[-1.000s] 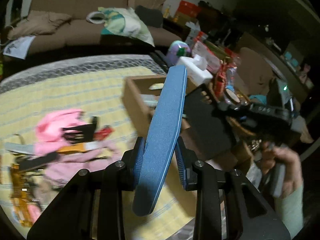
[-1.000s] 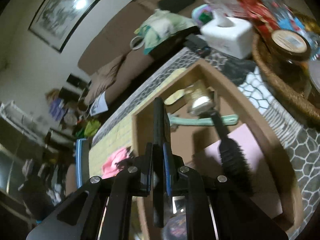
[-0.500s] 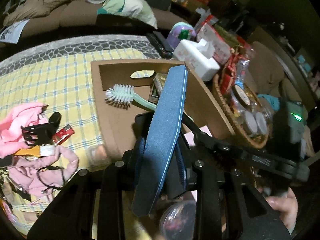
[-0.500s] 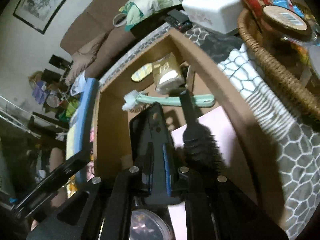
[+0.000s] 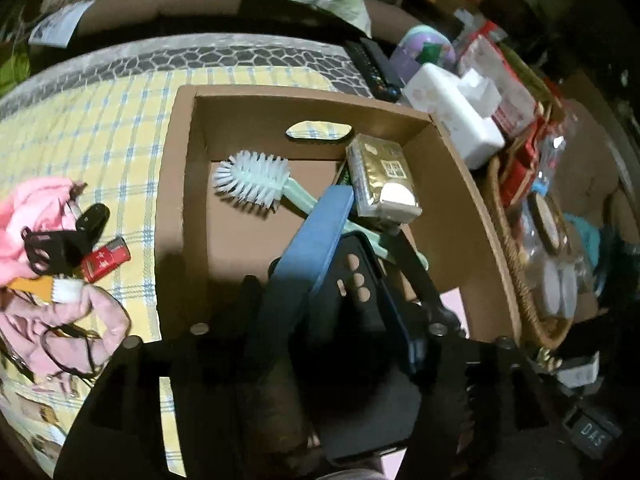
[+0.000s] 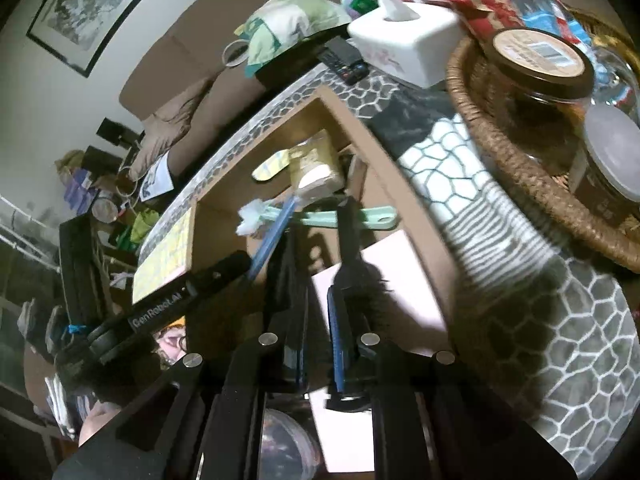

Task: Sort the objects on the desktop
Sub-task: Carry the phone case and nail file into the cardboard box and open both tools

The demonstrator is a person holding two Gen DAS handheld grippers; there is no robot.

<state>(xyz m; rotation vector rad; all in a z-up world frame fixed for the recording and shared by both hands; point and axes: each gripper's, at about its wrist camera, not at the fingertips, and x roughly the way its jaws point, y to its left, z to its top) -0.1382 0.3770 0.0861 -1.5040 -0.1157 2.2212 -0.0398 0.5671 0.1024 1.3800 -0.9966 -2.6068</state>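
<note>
A brown cardboard box [image 5: 176,184] sits on the yellow checked cloth. In it lie a mint green brush [image 5: 256,180], a gold tissue pack [image 5: 380,176], a black hairbrush [image 6: 352,256] and a pink sheet [image 6: 384,280]. My left gripper [image 5: 288,312] is shut on a flat blue phone case [image 5: 316,240] that reaches into the box. My right gripper [image 6: 316,320] has its jaws apart, and a black phone case [image 5: 356,280] stands between them, low inside the box. The blue case also shows in the right wrist view [image 6: 272,236].
Left of the box lie pink cloth [image 5: 36,208], a black clip [image 5: 60,236] and a small red pack [image 5: 106,260]. A white tissue box [image 5: 452,116], a remote [image 6: 344,60] and a wicker basket [image 6: 520,168] with jars stand to the right.
Both grippers have dropped down into the box. The right jaws have spread from the black case they held shut. The left gripper has brought the blue case in over the box.
</note>
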